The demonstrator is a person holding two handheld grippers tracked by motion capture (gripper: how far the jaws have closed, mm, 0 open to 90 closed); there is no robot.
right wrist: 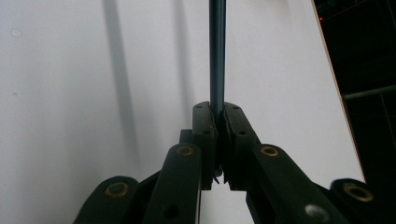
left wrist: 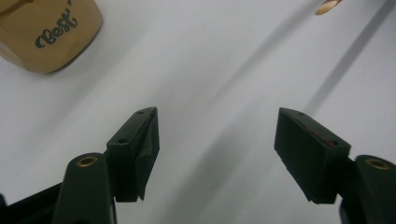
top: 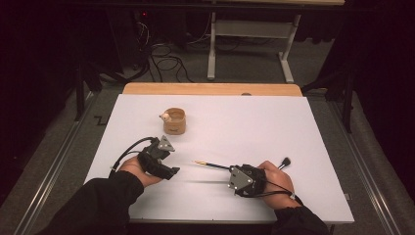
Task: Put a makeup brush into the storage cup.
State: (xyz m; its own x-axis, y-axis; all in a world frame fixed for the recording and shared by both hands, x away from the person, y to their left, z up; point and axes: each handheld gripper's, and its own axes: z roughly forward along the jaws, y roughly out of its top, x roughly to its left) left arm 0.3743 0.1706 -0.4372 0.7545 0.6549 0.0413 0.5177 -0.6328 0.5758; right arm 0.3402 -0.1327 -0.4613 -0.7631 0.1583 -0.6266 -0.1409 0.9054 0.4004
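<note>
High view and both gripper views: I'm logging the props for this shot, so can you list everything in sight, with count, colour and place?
brush: one, dark blue handle with a yellowish tip and black bristles, clamped in the right hand-held gripper, pointing toward the left one
cup: one, tan, dark lettering, far left of the sheet, something pale at its rim
sheet: one, white, covering the table
table: one, wood, edge showing beyond the sheet
frame: one, grey metal, on the floor behind
cables: several, black, on the floor behind
left hand-held gripper: black, jaws apart, nothing between
right hand-held gripper: black, shut on the brush
sleeves: two, dark, bottom edge
</note>
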